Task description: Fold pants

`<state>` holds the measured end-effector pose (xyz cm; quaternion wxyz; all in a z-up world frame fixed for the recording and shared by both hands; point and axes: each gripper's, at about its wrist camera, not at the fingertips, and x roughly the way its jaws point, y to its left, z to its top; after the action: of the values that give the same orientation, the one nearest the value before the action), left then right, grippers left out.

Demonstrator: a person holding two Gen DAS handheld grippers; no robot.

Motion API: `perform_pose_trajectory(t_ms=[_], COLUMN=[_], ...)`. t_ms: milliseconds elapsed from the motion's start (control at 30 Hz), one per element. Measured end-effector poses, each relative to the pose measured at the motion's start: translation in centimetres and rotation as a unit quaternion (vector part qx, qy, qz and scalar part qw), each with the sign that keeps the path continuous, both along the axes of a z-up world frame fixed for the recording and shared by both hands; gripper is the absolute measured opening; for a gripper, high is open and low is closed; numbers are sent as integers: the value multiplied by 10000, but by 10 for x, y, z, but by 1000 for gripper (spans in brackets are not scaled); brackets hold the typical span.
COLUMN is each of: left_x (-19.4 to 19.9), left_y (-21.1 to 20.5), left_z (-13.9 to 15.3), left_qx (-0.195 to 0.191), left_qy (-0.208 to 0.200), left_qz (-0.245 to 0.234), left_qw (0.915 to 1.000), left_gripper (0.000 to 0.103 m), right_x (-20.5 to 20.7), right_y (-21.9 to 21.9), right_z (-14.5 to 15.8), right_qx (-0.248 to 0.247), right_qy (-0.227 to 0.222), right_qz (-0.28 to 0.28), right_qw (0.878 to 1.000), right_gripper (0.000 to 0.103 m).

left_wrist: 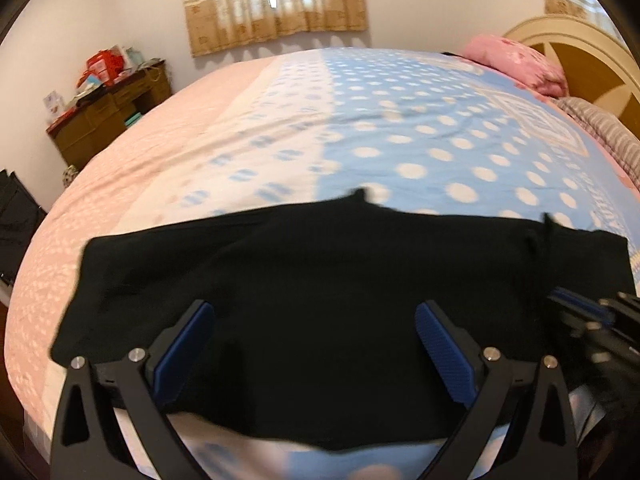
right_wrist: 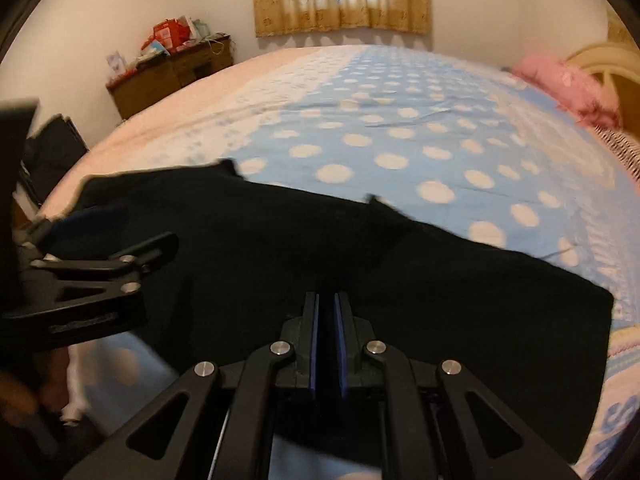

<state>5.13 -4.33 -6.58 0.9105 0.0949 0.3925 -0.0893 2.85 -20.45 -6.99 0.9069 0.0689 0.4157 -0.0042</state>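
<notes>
The black pants (left_wrist: 304,280) lie folded in a wide band across the near part of the bed, and show in the right wrist view too (right_wrist: 420,280). My left gripper (left_wrist: 314,312) is open, its blue pads spread wide just above the pants, holding nothing. My right gripper (right_wrist: 326,300) has its jaws nearly together over the near edge of the pants; whether cloth is pinched between the pads is not visible. The right gripper shows at the right edge of the left wrist view (left_wrist: 592,320), and the left gripper at the left of the right wrist view (right_wrist: 100,280).
The bed (left_wrist: 420,128) has a blue sheet with white dots and a pink part (left_wrist: 132,176) at the left. A pink pillow (left_wrist: 516,60) and a headboard (left_wrist: 592,64) are at the far right. A cluttered wooden desk (left_wrist: 104,116) stands by the wall under a curtained window (left_wrist: 276,4).
</notes>
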Motion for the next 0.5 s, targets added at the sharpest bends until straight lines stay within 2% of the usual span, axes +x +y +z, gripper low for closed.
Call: perform_pose_trajectory(t_ms=[67, 133, 200, 267, 367, 500], left_x=[2, 5, 8, 10, 14, 15], left_y=[27, 55, 88, 124, 166, 192], left_z=[5, 11, 16, 19, 14, -10], left_qx=[-47, -148, -285, -457, -866, -1720], left_qy=[-106, -236, -417, -566, -468, -63], left_qz=[195, 450, 860, 1355, 1955, 2037], left_qw=[9997, 9986, 9950, 9881, 9757, 9638], left_gripper=[103, 103, 103, 103, 103, 100], right_x=[-11, -23, -30, -31, -27, -13], right_y=[0, 13, 34, 58, 97, 118], right_z=[18, 34, 36, 27, 12, 2], right_qx=[764, 1241, 1656, 2058, 2037, 2006], right_qy=[-382, -810, -914, -787, -440, -131], right_qz=[-10, 108, 370, 710, 1234, 1469], right_qw=[9963, 9889, 9812, 9728, 9702, 9685], right_gripper=[9, 10, 19, 27, 27, 27])
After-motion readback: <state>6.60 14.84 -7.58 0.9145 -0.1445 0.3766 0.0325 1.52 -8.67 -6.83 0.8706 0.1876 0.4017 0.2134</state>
